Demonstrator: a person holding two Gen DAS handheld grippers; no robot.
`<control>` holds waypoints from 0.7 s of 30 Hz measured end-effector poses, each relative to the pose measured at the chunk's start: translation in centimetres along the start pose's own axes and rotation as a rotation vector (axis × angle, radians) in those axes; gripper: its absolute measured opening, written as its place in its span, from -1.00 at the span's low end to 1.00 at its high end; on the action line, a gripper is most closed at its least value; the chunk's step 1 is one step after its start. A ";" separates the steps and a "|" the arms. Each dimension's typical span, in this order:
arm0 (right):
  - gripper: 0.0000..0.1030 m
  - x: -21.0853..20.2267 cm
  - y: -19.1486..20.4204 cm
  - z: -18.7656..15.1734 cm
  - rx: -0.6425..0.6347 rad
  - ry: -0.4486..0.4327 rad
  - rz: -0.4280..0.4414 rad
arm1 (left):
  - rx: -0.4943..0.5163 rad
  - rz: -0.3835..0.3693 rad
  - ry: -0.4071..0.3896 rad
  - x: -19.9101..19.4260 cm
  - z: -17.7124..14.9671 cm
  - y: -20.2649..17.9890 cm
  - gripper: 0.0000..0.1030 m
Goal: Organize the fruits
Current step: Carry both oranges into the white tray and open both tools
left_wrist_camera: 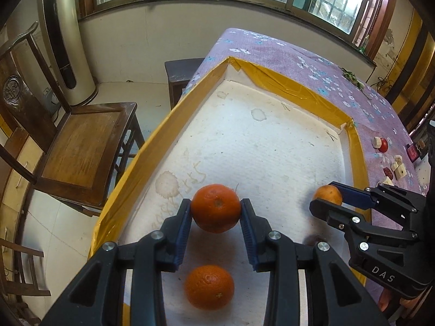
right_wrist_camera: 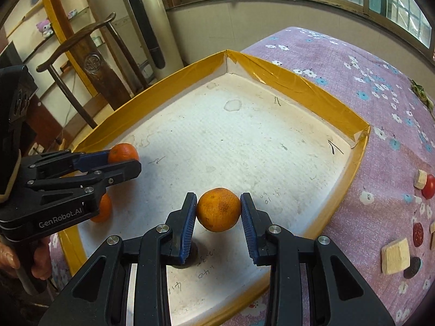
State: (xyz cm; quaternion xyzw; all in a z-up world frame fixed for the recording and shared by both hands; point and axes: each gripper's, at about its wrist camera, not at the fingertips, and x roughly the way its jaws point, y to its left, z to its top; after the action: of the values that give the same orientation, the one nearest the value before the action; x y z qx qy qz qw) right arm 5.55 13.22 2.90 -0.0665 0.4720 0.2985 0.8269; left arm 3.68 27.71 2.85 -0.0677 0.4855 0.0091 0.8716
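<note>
Item: fruit sorting in progress, shallow white tray (right_wrist_camera: 339,114) with yellow-taped walls, set on a table (right_wrist_camera: 380,81) under a purple flowered cloth. Fruits in view: three. First, a deep orange mandarin (left_wrist_camera: 215,207), clamped between the blue pads of the left hand-held gripper (left_wrist_camera: 216,212) and, judging by the shadow beneath it, lifted clear of the tray floor. Second, a paler, speckled orange (right_wrist_camera: 219,209), gripped on both sides by the right hand-held gripper (right_wrist_camera: 219,212), likewise above the tray floor near its front edge. Third, another deep orange mandarin (left_wrist_camera: 209,286), lying loose on the tray floor just below and behind the left gripper's load, held by nothing. Both tools therefore loaded, one fruit each, jaws closed to fruit width. Other contents of the table, outside the tray on the right: small wooden blocks (right_wrist_camera: 395,255) and red round pieces (right_wrist_camera: 429,186), untouched, nature uncertain. Status, as a judgement: midway. One fruit appears placed at the tray's left side; two are in transit and not yet set down. No separate bins or compartments are visible, so the intended arrangement cannot be told; probably a row or cluster on the tray floor. Remaining: lower and release both held fruits beside the resting one.
</note>
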 end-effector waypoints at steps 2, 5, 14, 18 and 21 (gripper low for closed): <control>-0.38 0.2 0.0 0.0 -0.001 0.004 -0.003 | -0.010 0.001 0.009 0.3 0.0 0.3 -0.26; -0.35 0.4 -0.1 -0.1 0.004 0.010 -0.008 | -0.022 -0.002 0.008 0.4 -0.1 0.5 -0.25; -0.26 -0.4 -0.3 -0.6 0.012 0.004 -0.015 | -0.031 0.021 0.011 0.1 -0.7 0.6 -0.17; -0.25 -1.8 -0.1 -1.3 0.007 -0.013 -0.012 | -0.040 0.041 -0.007 -0.7 -1.1 0.5 0.02; -0.21 -3.1 0.3 -1.9 -0.007 -0.032 -0.016 | -0.045 0.052 -0.022 -1.4 -1.5 0.3 0.12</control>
State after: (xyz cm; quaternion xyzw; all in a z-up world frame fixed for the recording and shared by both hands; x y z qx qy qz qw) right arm 2.79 11.41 4.41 -0.0684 0.4573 0.2943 0.8364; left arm 1.65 27.84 3.27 -0.0748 0.4772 0.0433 0.8745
